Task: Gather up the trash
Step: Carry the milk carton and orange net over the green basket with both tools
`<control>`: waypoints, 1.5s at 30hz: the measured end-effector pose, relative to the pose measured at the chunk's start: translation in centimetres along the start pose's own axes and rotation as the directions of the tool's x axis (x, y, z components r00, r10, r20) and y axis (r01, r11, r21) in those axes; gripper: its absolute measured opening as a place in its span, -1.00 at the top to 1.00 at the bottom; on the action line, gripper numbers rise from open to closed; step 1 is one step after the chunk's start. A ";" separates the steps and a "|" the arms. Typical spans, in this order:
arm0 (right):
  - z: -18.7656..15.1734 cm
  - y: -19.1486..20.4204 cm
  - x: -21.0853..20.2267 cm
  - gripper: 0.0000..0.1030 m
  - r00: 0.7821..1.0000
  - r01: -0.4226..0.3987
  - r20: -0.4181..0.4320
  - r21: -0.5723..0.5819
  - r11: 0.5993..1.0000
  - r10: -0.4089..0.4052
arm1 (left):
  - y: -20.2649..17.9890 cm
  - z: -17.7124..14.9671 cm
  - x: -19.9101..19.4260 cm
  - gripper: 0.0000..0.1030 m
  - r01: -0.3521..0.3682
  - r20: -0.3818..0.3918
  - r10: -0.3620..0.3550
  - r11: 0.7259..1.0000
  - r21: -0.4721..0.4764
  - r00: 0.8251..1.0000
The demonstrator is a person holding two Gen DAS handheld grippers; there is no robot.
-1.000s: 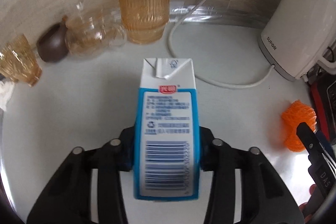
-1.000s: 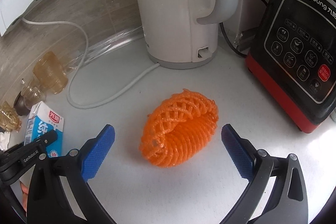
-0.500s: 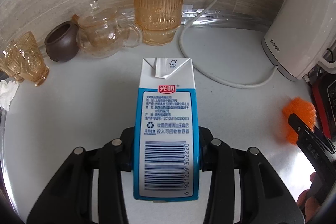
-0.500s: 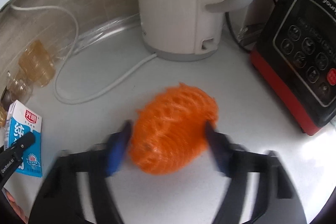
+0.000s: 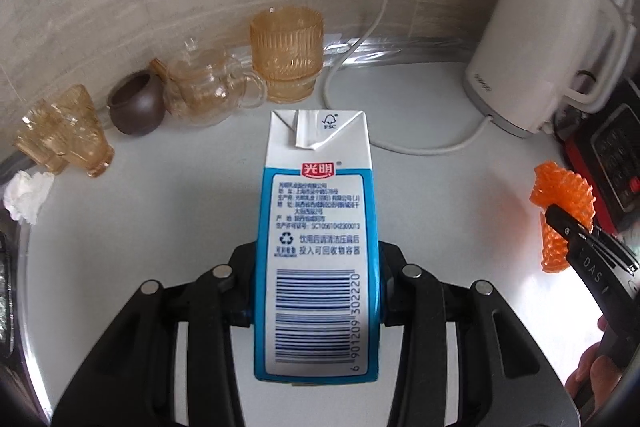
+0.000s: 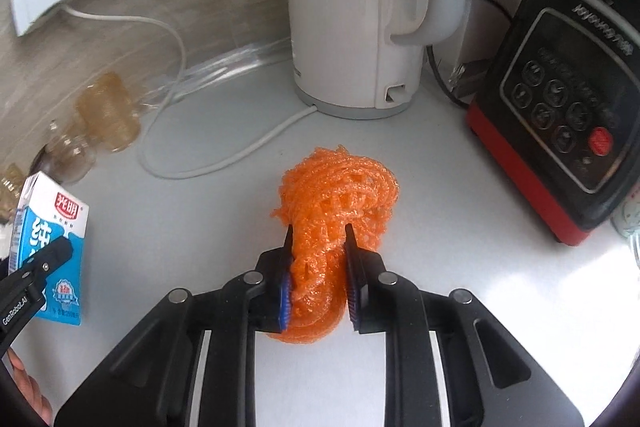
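1. Between the two black fingers of my left tool (image 5: 318, 291) stands the milk carton (image 5: 318, 227), blue and white, barcode side toward the camera, its folded top pointing away from me; the tool is clamped on the carton's two narrow sides.
2. From the right wrist view I see the same carton (image 6: 52, 247) at the far left edge, with one finger of the left tool across its lower face.
3. My right tool (image 6: 318, 267) has just been closing, and its blue pads now squeeze the orange foam net (image 6: 332, 219) between them; the net is pinched narrow at the pads and bulges out beyond the fingertips.
4. In the left wrist view the net (image 5: 560, 203) shows at the right edge, gripped by the right tool's dark fingertip.
5. Both pieces of trash are over the pale worktop (image 5: 160, 227); I cannot tell whether either one touches it.
6. Beyond the net stands a white kettle (image 6: 360, 7), its white cord (image 6: 224, 163) looping across the worktop.
7. To the right of the kettle sits a black and red appliance (image 6: 560, 131) with a button panel.
8. Far left, along the wall, are an amber ribbed glass (image 5: 286, 55), a clear glass teapot (image 5: 208, 91), a small brown pot (image 5: 136, 107), another amber glass (image 5: 68, 131) and a crumpled white tissue (image 5: 28, 195).
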State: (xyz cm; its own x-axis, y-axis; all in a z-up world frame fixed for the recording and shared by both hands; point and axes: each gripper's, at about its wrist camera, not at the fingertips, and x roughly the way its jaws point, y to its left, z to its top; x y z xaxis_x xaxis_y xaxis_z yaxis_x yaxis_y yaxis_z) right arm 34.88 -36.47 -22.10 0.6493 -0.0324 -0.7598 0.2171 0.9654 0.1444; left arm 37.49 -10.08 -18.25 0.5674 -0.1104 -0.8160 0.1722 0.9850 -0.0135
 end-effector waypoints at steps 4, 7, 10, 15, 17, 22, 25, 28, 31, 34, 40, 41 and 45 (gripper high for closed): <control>-1.8 0.2 -3.5 0.58 0.999 -0.024 0.020 -0.025 0.999 0.025 | 0.0 -1.8 -3.6 0.22 0.016 0.031 -0.017 0.999 0.033 0.999; -3.8 0.4 -6.3 0.58 0.998 -0.060 0.021 -0.046 0.997 0.061 | -0.2 -3.7 -6.4 0.22 0.036 0.045 -0.039 0.997 0.072 0.998; -6.1 0.1 -9.2 0.58 0.995 -0.095 0.022 -0.048 0.994 0.096 | -0.2 -5.9 -9.1 0.22 0.054 0.049 -0.059 0.994 0.095 0.997; -10.2 -0.7 -14.1 0.58 0.990 -0.140 0.022 -0.060 0.988 0.142 | -0.7 -10.4 -13.0 0.22 0.077 0.036 -0.081 0.990 0.121 0.996; -12.2 -0.8 -16.1 0.58 0.987 -0.158 0.013 -0.078 0.984 0.160 | -1.0 -12.9 -14.8 0.22 0.085 0.030 -0.090 0.987 0.133 0.995; -17.1 -0.7 -20.1 0.57 0.980 -0.198 -0.012 -0.112 0.974 0.198 | -1.5 -18.9 -18.1 0.22 0.094 0.017 -0.097 0.986 0.137 0.995; -20.5 -0.5 -22.2 0.57 0.971 -0.239 -0.047 -0.131 0.962 0.235 | -1.7 -22.2 -19.8 0.22 0.111 0.001 -0.112 0.986 0.126 0.994; -23.0 -0.4 -23.6 0.57 0.962 -0.272 -0.079 -0.151 0.950 0.263 | -2.0 -25.3 -21.4 0.22 0.106 -0.016 -0.105 0.987 0.124 0.994; -25.8 -0.1 -25.4 0.57 0.954 -0.297 -0.103 -0.172 0.939 0.283 | -2.2 -28.0 -22.8 0.22 0.094 -0.021 -0.093 0.987 0.127 0.995; -27.7 0.0 -26.6 0.57 0.946 -0.320 -0.123 -0.196 0.927 0.301 | -2.2 -30.4 -24.4 0.22 0.081 -0.012 -0.081 0.990 0.113 0.997; -31.4 0.2 -28.2 0.57 0.923 -0.376 -0.192 -0.278 0.884 0.332 | -2.1 -33.8 -26.2 0.22 0.052 -0.015 -0.051 0.994 0.096 0.999; -31.9 0.3 -28.3 0.57 0.919 -0.388 -0.200 -0.292 0.874 0.341 | -2.0 -34.4 -26.4 0.22 0.041 -0.014 -0.039 0.995 0.096 0.999; -34.4 1.0 -27.7 0.55 0.892 -0.441 -0.267 -0.338 0.831 0.365 | -1.3 -35.9 -26.3 0.22 0.027 -0.036 -0.024 0.997 0.068 0.999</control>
State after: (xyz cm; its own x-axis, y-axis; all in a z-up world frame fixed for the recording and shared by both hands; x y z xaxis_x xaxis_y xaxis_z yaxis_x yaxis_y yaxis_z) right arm -7.96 -25.69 -22.66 0.4636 0.3922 -0.7945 -0.3523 0.9043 0.2409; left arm -6.59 -3.70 -17.56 0.5338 -0.1294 -0.8356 0.2413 0.9704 0.0040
